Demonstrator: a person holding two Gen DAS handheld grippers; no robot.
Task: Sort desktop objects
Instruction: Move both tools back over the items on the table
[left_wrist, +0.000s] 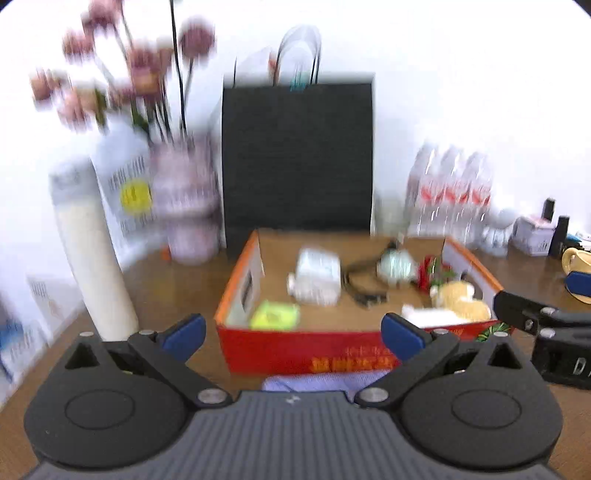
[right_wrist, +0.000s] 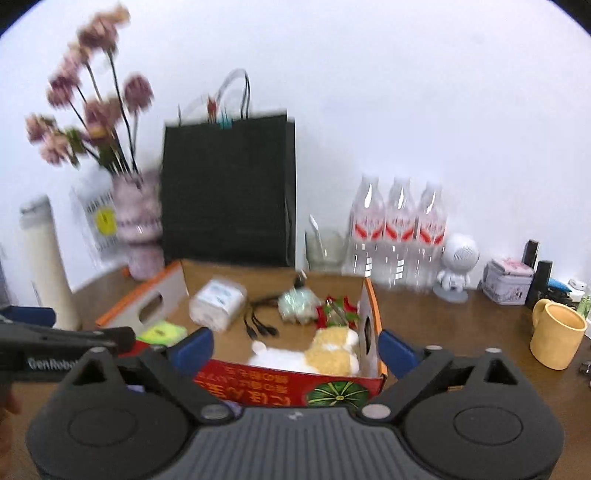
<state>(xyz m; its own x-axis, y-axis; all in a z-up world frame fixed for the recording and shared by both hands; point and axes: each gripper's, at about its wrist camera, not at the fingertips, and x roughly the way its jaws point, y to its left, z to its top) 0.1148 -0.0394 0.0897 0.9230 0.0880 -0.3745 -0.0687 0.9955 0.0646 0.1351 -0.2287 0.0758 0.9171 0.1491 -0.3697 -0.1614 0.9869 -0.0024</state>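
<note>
Desk: box in front — bag, bottles, mug around.
Left gripper: spread wide, empty.
Right gripper: likewise.

The left gripper and the right gripper are held side by side, both tilted slightly downward. Each has its jaws spread wide with nothing between the blue pads.

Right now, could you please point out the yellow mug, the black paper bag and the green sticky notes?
yellow mug (right_wrist: 557, 338), right wrist view, on its outer side wall.
black paper bag (left_wrist: 297, 158), left wrist view, on its front panel.
green sticky notes (left_wrist: 274, 315), left wrist view, on the top sheet.
</note>
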